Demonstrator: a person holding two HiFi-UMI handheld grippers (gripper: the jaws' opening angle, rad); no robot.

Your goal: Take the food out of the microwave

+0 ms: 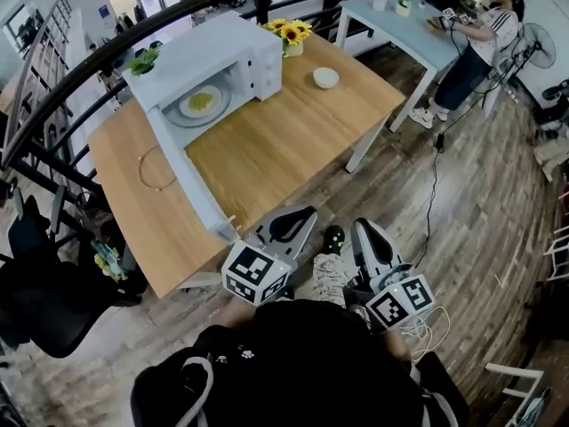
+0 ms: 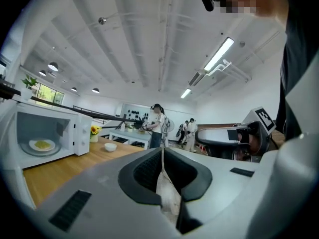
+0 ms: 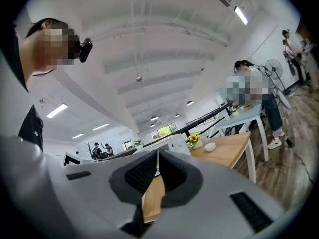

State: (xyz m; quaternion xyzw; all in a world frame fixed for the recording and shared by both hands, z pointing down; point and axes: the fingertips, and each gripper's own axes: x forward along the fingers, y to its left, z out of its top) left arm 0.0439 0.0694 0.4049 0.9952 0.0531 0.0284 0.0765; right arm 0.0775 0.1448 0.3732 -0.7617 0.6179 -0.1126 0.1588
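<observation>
- Head view: the white box-shaped microwave oven (image 1: 213, 60) stands at the far left of the light wooden tabletop (image 1: 293, 140). Its long white door (image 1: 191, 181) is swung right out toward the near edge, so the opening step looks done.
- Head view: the round white plate of yellow food (image 1: 201, 102) lies flat inside the cavity, so nothing has been taken out yet. Being round, the plate has no long axis of its own. The oven's long side runs from lower left to upper right in this view, and its mouth faces the near right, toward the person.
- Head view: the grey-and-black left gripper (image 1: 300, 216) and the matching right gripper (image 1: 363, 229) hang just off the tabletop's near edge, close to the person's body and well apart from the plate. By my reckoning, the reach, the grip and the lift out are all left to do.
- Left gripper view: the left gripper (image 2: 162, 151) has its jaws pressed together with nothing between them. The microwave oven (image 2: 75, 133) sits at the left with its open cavity turned this way, and the plate of food (image 2: 42, 145) rests on its floor.
- Right gripper view: the right gripper (image 3: 157, 157) is likewise closed and empty. The microwave oven (image 3: 175, 142) shows small beyond its tips, and the food is hidden from here.
</observation>
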